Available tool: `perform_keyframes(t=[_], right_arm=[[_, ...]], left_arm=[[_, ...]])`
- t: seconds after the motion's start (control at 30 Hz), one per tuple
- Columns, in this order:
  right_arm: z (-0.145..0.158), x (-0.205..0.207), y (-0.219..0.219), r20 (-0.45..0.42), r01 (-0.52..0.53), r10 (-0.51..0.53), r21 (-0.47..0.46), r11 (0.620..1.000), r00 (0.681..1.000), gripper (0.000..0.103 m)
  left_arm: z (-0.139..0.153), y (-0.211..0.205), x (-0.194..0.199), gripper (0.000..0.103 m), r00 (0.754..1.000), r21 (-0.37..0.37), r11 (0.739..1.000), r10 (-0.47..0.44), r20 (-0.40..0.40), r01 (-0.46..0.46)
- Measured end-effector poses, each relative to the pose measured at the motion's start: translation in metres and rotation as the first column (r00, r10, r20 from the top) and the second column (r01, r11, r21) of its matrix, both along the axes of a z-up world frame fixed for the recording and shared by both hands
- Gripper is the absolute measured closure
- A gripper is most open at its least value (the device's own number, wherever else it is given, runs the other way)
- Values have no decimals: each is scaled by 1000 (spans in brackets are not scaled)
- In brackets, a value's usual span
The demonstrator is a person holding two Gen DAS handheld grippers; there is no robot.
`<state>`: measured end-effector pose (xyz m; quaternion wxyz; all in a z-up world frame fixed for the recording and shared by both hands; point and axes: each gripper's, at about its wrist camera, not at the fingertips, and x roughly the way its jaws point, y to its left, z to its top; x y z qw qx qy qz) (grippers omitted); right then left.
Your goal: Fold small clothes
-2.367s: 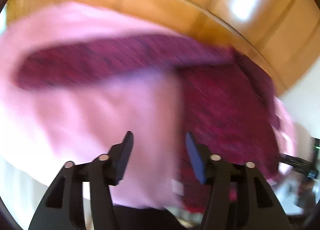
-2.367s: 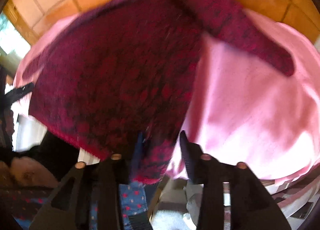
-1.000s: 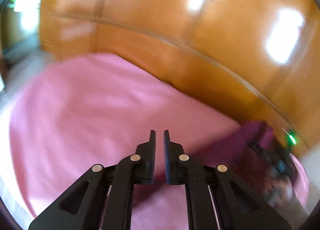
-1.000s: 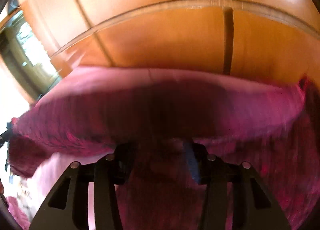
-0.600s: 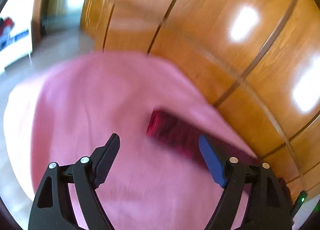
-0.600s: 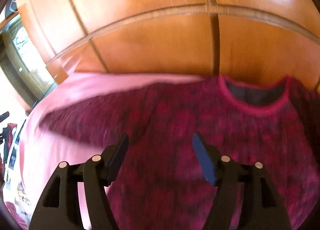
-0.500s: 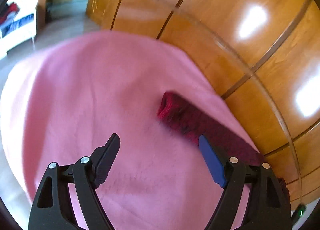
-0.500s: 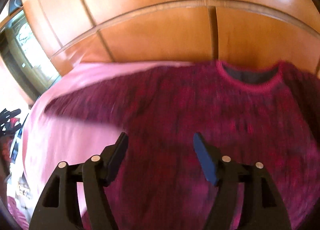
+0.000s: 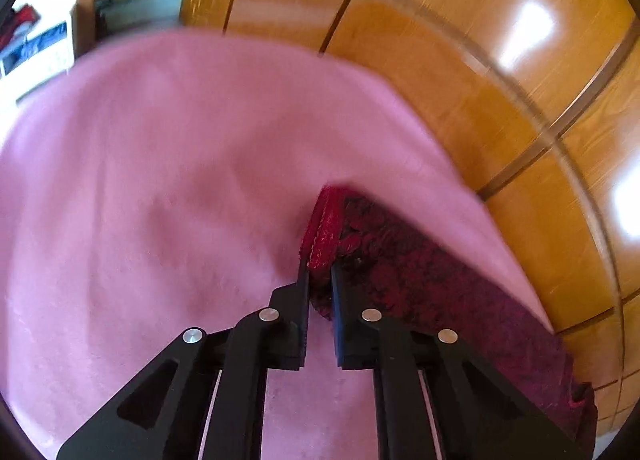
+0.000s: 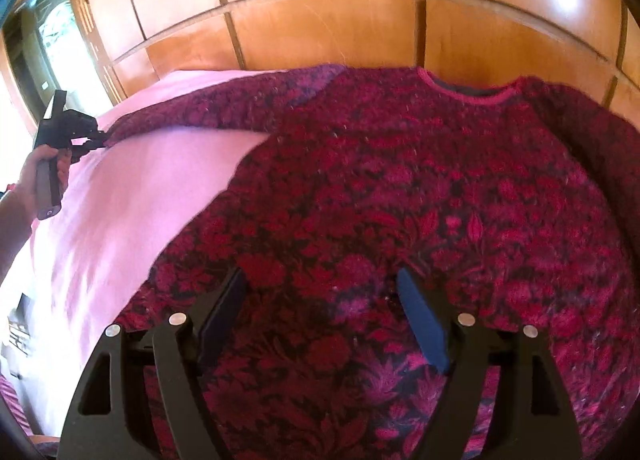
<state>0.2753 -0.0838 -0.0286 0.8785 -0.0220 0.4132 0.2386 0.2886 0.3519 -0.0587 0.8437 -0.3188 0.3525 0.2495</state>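
Sweater (image 10: 400, 188) flat on pink cloth (image 9: 168, 164); left claw (image 9: 319, 272) pinches what looks like its sleeve cuff (image 9: 324, 232). Right claw (image 10: 320, 300) wide, hovering over the body.

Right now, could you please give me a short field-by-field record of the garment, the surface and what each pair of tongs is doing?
garment: dark red patterned sweater, spread flat, neckline toward the wooden panelling
surface: pink cloth
left tongs: shut on the sleeve cuff, sleeve stretched out sideways
right tongs: open, above the sweater's lower body, holding nothing
fold progress: no fold visible yet
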Motion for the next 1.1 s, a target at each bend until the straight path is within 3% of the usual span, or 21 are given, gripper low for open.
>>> perform_keyframes(t=[0.1,0.23,0.27,0.3,0.4,0.53,0.63,0.73,0.87,0.93,1.0,1.07,1.1], right_arm=[[3,0,-4,-3,6,-6,16,1000,1000,25],[-10,0,10,11,-15,16,-34,999,1000,16],[-12,0,13,17,-19,20,-46,999,1000,14],[-12,1,16,21,-18,20,-60,998,1000,14],[-10,2,15,17,-18,19,-50,999,1000,14],[-3,1,3,2,-6,6,6,1000,1000,19],[18,-7,-32,-13,60,-58,124,990,998,21],[30,-20,-84,-36,164,-160,220,962,986,21],[41,-49,-192,-84,368,-363,360,857,928,21],[40,-66,-250,-131,464,-457,443,767,880,21],[28,-84,-311,-213,571,-553,527,629,805,23],[9,-95,-360,-292,644,-612,583,495,735,24],[0,-96,-376,-324,667,-627,597,446,709,26]], left_arm=[[18,10,-13,95,999,57,997,42,20,-43],[-4,9,-3,94,991,124,992,27,-134,-10],[-7,3,2,91,987,130,992,20,-157,0],[-6,-3,2,82,987,132,991,29,-157,-8],[14,-32,-14,51,998,116,993,26,-52,-19],[37,-94,-31,51,991,118,986,-127,39,121],[45,-153,-50,51,950,91,954,-294,100,286],[44,-219,-66,51,877,94,886,-464,126,455],[34,-305,-89,51,751,105,761,-649,122,641],[27,-339,-99,51,698,118,704,-710,93,700],[18,-373,-111,51,622,119,625,-780,64,772],[11,-397,-119,51,581,141,577,-814,9,805],[7,-406,-121,51,560,144,552,-829,-14,821]])
